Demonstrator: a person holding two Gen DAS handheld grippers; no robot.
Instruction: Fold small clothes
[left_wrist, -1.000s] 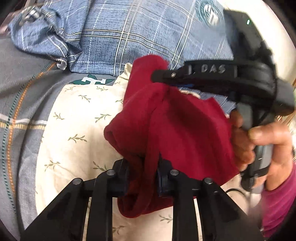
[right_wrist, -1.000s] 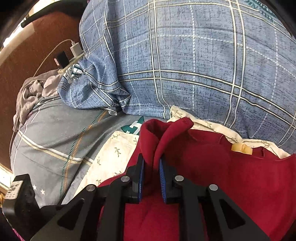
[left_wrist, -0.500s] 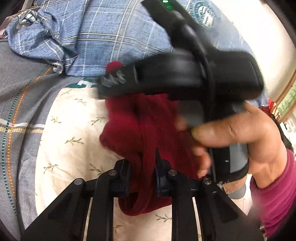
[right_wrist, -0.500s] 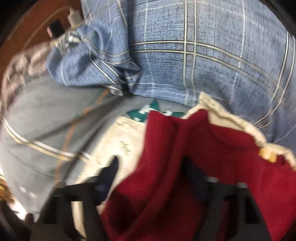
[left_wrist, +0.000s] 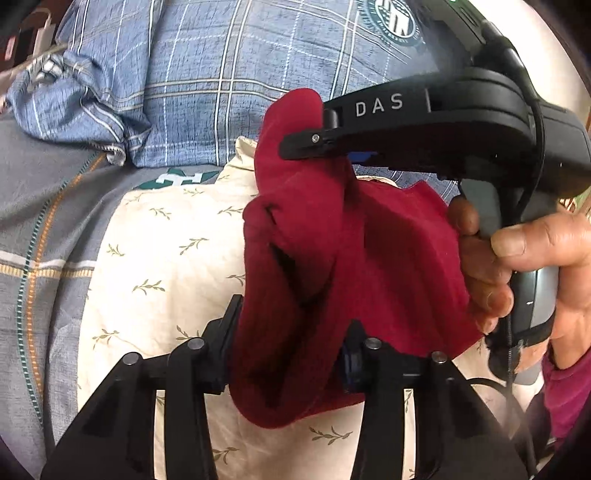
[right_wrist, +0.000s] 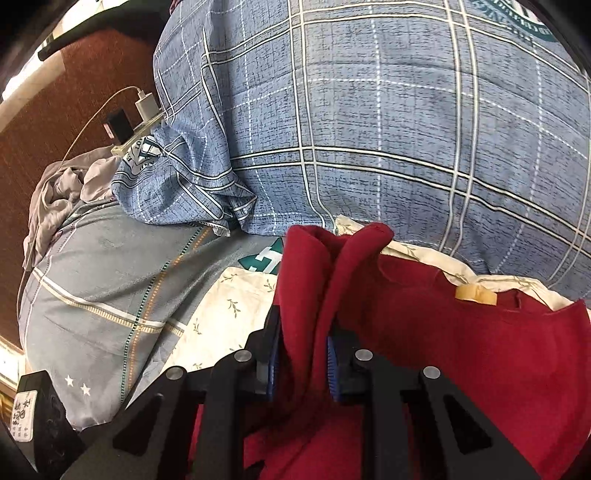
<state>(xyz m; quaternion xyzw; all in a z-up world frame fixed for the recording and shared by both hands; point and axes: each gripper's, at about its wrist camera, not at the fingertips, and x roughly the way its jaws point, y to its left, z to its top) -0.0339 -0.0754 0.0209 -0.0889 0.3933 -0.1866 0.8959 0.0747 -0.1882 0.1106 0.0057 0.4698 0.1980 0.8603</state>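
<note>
left wrist: close, faces bedding | right wrist: close | shared: red garment (left_wrist: 354, 258) (right_wrist: 461, 350)

Dark red garment (left_wrist: 332, 258), soft knit, bunched and lifted. One gathered fold sits between the left claw (left_wrist: 291, 354) fingers, another pinched in the right claw (right_wrist: 301, 354). The rest drapes rightward from the right claw.

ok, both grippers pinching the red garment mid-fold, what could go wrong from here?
1. The left gripper holds a thick bunch of the red garment, so layers may slip out unevenly.
2. The right gripper grips only a bunched edge; pulling apart could yank it free.
3. A loose flap droops onto the floral cloth, risking a creased fold.
</note>
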